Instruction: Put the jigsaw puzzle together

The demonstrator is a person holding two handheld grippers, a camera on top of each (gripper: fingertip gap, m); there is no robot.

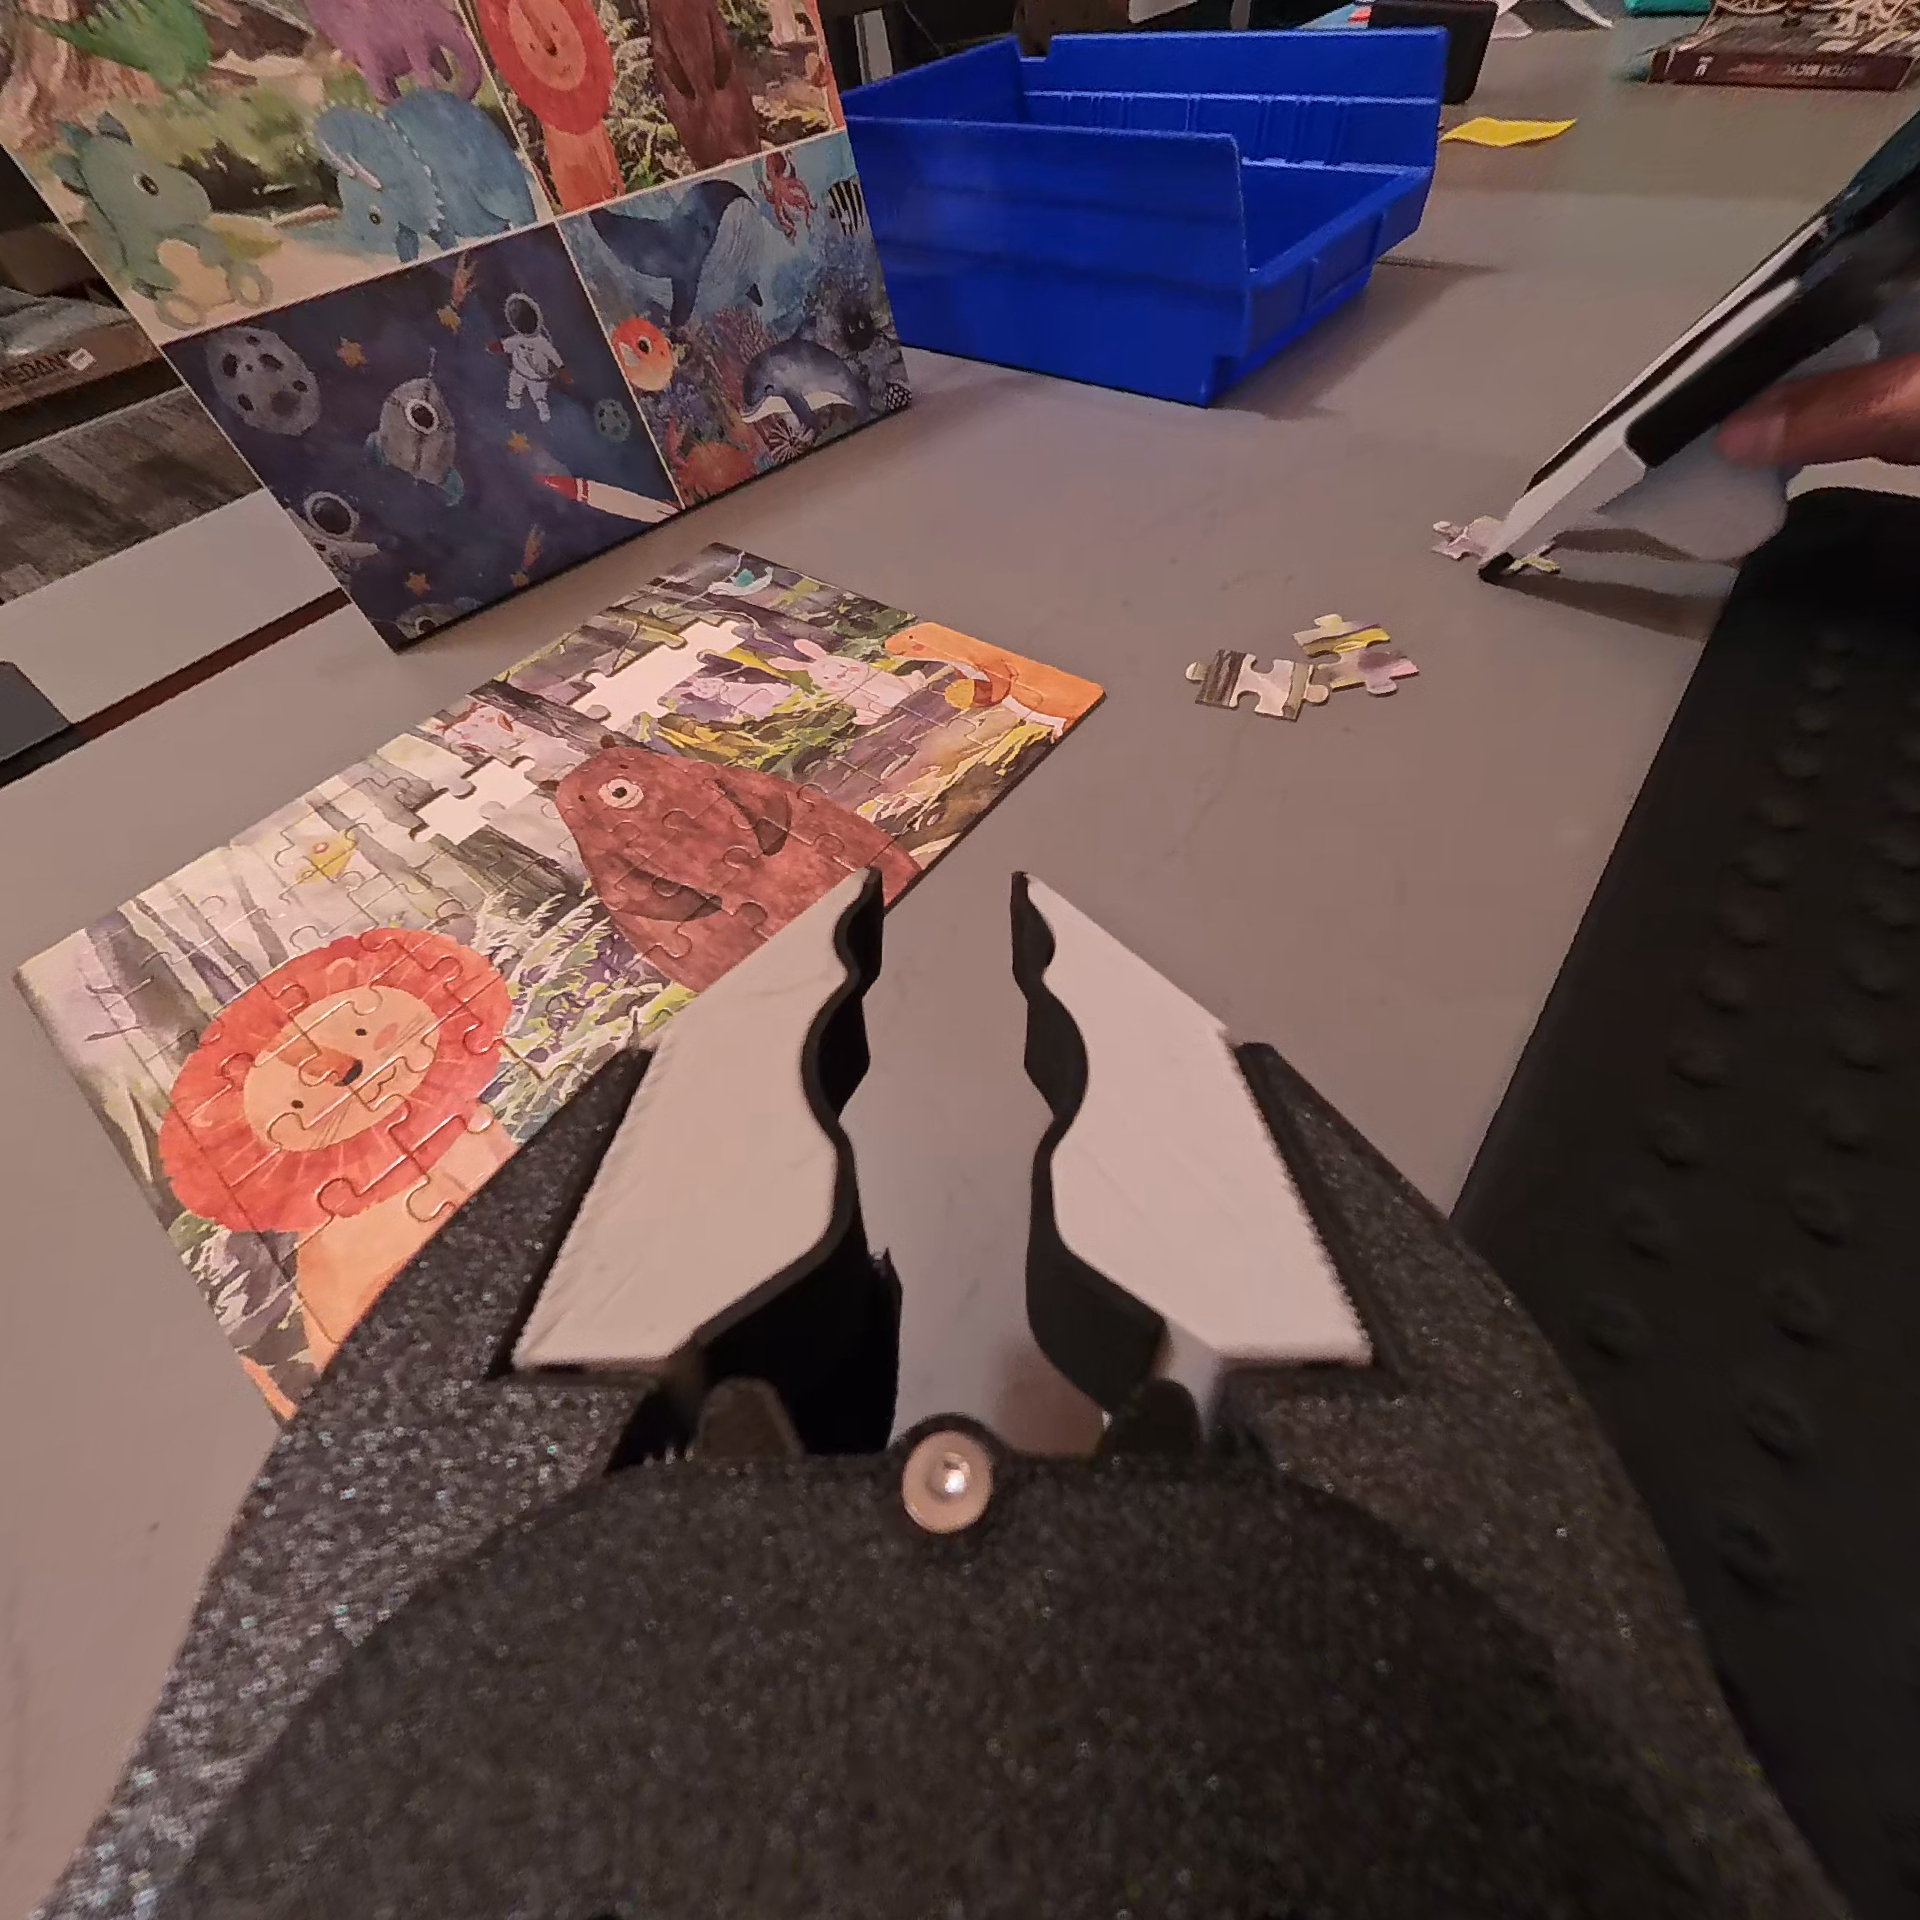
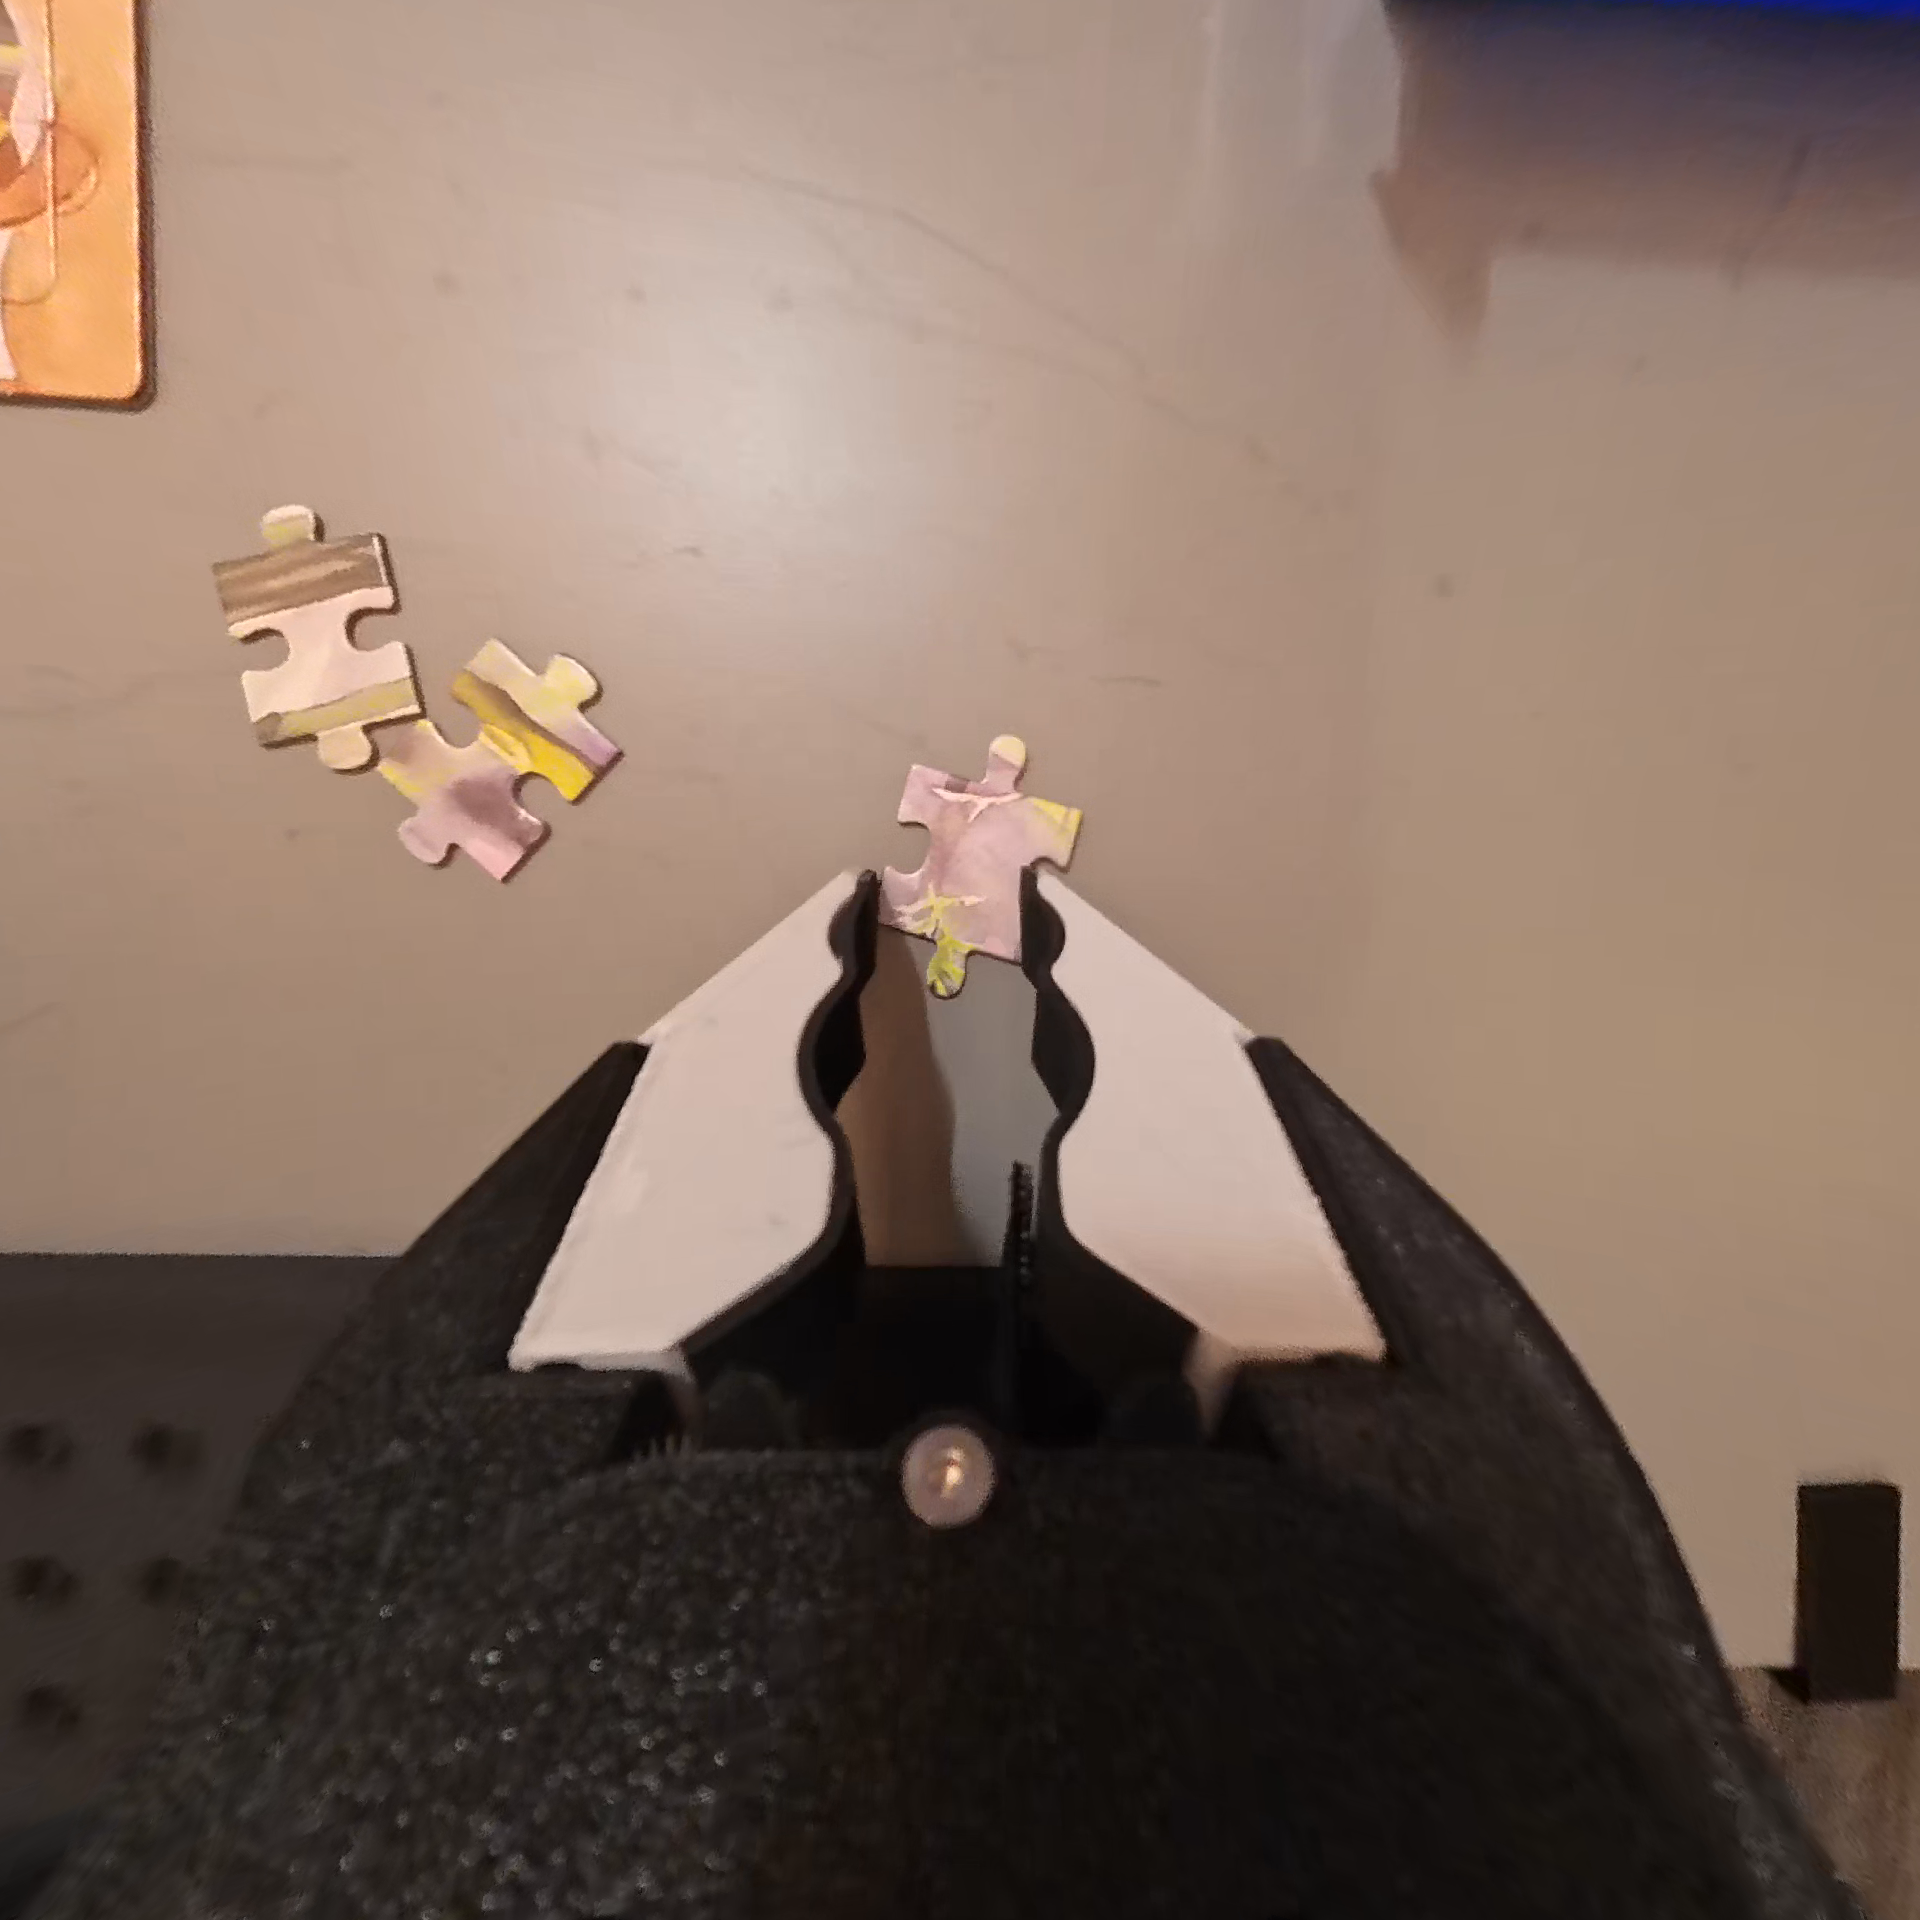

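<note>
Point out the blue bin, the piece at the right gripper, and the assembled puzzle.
blue bin [image 1: 1340,281], left wrist view, front wall.
pink piece [image 2: 977,857], right wrist view, its middle.
assembled puzzle [image 1: 332,1070], left wrist view, lion's face.

Left gripper [image 1: 945,899] hangs over the table with its jaws apart and nothing between them. Right gripper [image 2: 951,883] is tipped down, its 2 fingertips [image 2: 854,894] pinching a puzzle piece [image 2: 982,842].
</note>
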